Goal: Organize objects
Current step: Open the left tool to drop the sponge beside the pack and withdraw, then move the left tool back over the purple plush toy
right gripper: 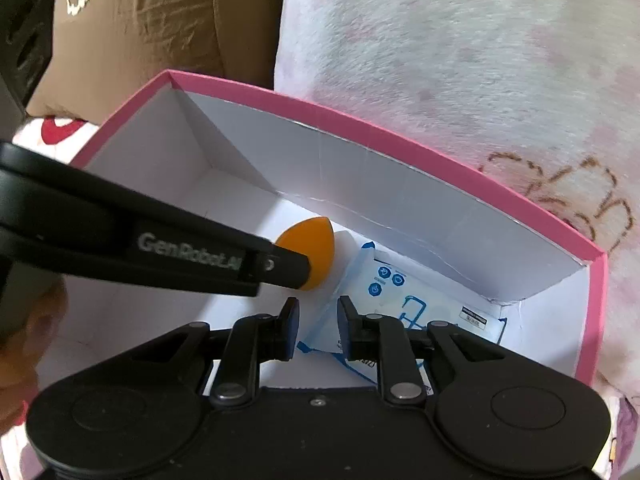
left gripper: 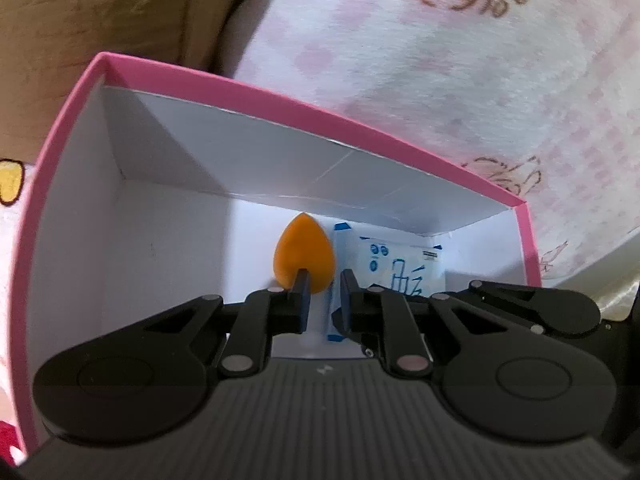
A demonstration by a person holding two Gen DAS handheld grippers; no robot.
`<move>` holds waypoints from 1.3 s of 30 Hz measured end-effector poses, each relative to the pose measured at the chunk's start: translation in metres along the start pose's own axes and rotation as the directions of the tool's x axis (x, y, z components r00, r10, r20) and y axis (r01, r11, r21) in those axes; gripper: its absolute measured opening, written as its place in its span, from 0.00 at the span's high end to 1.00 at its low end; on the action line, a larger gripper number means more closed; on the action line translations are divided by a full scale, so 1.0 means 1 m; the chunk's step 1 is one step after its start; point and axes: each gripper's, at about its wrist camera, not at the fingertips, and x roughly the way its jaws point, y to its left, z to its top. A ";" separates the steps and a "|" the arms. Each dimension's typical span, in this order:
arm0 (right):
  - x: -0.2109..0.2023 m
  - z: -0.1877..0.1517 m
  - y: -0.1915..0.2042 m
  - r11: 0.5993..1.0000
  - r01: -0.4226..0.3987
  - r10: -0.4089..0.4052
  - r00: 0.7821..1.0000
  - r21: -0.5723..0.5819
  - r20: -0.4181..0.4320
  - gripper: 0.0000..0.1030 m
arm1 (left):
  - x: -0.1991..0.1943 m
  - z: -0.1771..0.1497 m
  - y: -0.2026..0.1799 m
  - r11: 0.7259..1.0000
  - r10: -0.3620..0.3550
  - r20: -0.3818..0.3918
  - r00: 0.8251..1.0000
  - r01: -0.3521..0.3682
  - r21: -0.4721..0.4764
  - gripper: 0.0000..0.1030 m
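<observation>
The left gripper point(left gripper: 325, 286) is inside the pink box point(left gripper: 280, 100), jaws together and empty, beside the orange sponge point(left gripper: 298, 246) lying by the far wall. The right gripper point(right gripper: 318, 316), nearly closed, holds nothing above the white packet point(right gripper: 404, 300).

Orange sponge and wipes packet in pink box, both at the claw tips.
Teardrop orange sponge point(left gripper: 298, 254) lies on the white floor of the pink-rimmed box point(left gripper: 256, 98), near the far wall, point toward that wall, just beyond the left claw point(left gripper: 325, 292), its rounded end right at the claw's left fingertip; contact unclear. White wipes packet point(right gripper: 416, 304) with blue print lies flat beside the sponge, ahead of and partly under the right claw point(right gripper: 318, 312), reaching toward the box's right corner.
</observation>
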 end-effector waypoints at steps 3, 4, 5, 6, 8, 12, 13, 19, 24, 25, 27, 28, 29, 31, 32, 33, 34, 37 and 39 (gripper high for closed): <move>-0.003 -0.001 0.001 1.000 0.003 -0.003 1.000 0.005 0.006 0.75 | 0.001 -0.001 -0.002 1.000 -0.013 -0.003 1.000 0.013 -0.002 0.86; -0.004 -0.002 0.002 1.000 0.005 -0.006 1.000 0.002 0.009 0.74 | 0.000 -0.002 -0.001 1.000 -0.015 -0.007 1.000 0.015 -0.003 0.86; -0.005 -0.004 0.003 1.000 0.006 -0.006 1.000 -0.001 0.012 0.73 | 0.000 -0.003 -0.002 1.000 -0.013 -0.009 1.000 0.013 -0.001 0.86; -0.007 -0.005 0.005 1.000 0.005 -0.005 1.000 -0.001 0.015 0.73 | -0.001 -0.004 -0.003 1.000 -0.008 -0.009 1.000 0.008 0.007 0.86; -0.011 -0.008 0.008 1.000 -0.007 0.007 1.000 0.017 0.020 0.71 | -0.004 -0.006 -0.005 0.999 0.007 -0.006 1.000 -0.006 0.033 0.86; -0.020 -0.015 0.014 1.000 -0.020 0.020 0.999 0.015 0.031 0.68 | -0.015 -0.009 -0.005 0.997 0.027 0.001 1.000 -0.027 0.067 0.85; -0.021 -0.016 0.015 1.000 -0.020 0.020 0.999 0.010 0.032 0.67 | -0.017 -0.009 -0.005 0.997 0.030 0.000 1.000 -0.030 0.075 0.85; -0.035 -0.031 -0.008 0.999 -0.026 0.024 0.999 0.037 0.048 0.67 | -0.034 -0.015 -0.011 0.987 0.070 0.001 0.998 -0.070 0.141 0.85; -0.065 -0.040 -0.009 0.999 -0.025 0.023 0.996 0.030 0.084 0.66 | -0.061 -0.019 -0.017 0.979 0.077 0.000 0.997 -0.076 0.190 0.84; -0.069 -0.039 -0.008 0.999 -0.024 0.021 0.996 0.030 0.092 0.65 | -0.067 -0.020 -0.019 0.975 0.086 0.000 0.996 -0.084 0.204 0.83; -0.088 -0.043 -0.009 0.999 -0.030 0.025 0.994 0.040 0.108 0.64 | -0.081 -0.023 -0.025 0.966 0.097 0.002 0.995 -0.095 0.240 0.83; -0.092 -0.043 -0.007 0.999 -0.031 0.025 0.993 0.045 0.115 0.64 | -0.089 -0.025 -0.027 0.961 0.104 0.006 0.995 -0.102 0.259 0.82; -0.098 -0.045 -0.005 0.998 -0.032 0.026 0.992 0.050 0.122 0.63 | -0.094 -0.027 -0.031 0.956 0.110 0.010 0.994 -0.109 0.273 0.82; -0.108 -0.048 -0.001 0.998 -0.031 0.024 0.991 0.054 0.129 0.63 | -0.112 -0.031 -0.037 0.944 0.123 0.009 0.992 -0.120 0.308 0.82; -0.116 -0.051 0.001 0.998 -0.032 0.024 0.991 0.055 0.135 0.62 | -0.120 -0.033 -0.039 0.940 0.126 0.010 0.992 -0.123 0.319 0.82; -0.121 -0.052 0.003 0.998 -0.035 0.027 0.990 0.055 0.140 0.61 | -0.130 -0.036 -0.042 0.935 0.127 0.008 0.992 -0.123 0.332 0.82; -0.124 -0.052 0.007 0.998 -0.036 0.028 0.989 0.053 0.145 0.60 | -0.138 -0.038 -0.044 0.931 0.128 0.006 0.992 -0.122 0.344 0.81; -0.144 -0.057 0.016 0.998 -0.033 0.026 0.987 0.044 0.158 0.58 | -0.169 -0.045 -0.049 0.923 0.127 0.006 0.992 -0.121 0.364 0.79; -0.161 -0.060 0.023 0.998 -0.038 0.031 0.985 0.039 0.167 0.55 | -0.188 -0.050 -0.051 0.922 0.121 0.005 0.993 -0.114 0.369 0.77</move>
